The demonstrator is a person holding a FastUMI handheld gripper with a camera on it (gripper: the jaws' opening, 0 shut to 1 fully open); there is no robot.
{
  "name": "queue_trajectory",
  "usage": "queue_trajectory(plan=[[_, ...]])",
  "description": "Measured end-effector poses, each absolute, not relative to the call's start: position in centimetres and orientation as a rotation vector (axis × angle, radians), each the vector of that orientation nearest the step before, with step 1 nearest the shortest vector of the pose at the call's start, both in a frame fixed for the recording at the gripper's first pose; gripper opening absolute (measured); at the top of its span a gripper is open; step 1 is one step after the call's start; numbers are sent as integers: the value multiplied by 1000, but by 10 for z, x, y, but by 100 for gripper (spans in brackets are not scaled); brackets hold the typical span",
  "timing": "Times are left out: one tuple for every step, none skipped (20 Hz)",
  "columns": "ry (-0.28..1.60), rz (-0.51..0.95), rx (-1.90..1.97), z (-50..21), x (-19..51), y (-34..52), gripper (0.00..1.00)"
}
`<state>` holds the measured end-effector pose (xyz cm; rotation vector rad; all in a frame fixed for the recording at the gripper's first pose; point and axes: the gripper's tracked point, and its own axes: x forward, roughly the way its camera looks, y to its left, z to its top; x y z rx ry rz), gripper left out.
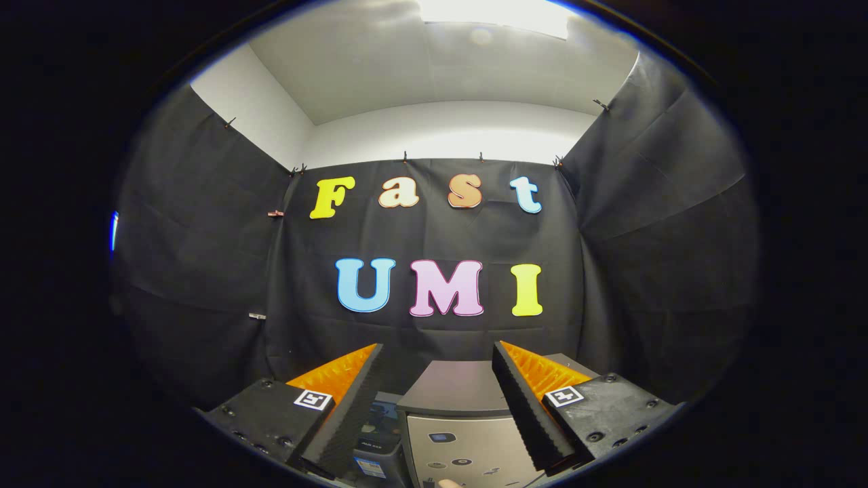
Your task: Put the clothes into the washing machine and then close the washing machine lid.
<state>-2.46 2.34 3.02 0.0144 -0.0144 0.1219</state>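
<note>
Ahead, washing machine (456, 407) partly hidden between the gripper's (437, 352) spread, empty fingers, lid down.

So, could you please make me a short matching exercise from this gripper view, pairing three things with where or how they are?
Things:
1. gripper
2. washing machine
3. ceiling light
4. black cloth wall

Places or states:
A. bright, overhead
B. hangs beyond the machine
C. open, nothing between the fingers
D. just ahead of the fingers, lid down

Pairs: 1-C, 2-D, 3-A, 4-B
</note>
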Motion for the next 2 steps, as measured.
queue_trajectory(plan=[[-14, 120, 14, 30, -24, 23, 98], [-14, 117, 13, 31, -24, 22, 98]])
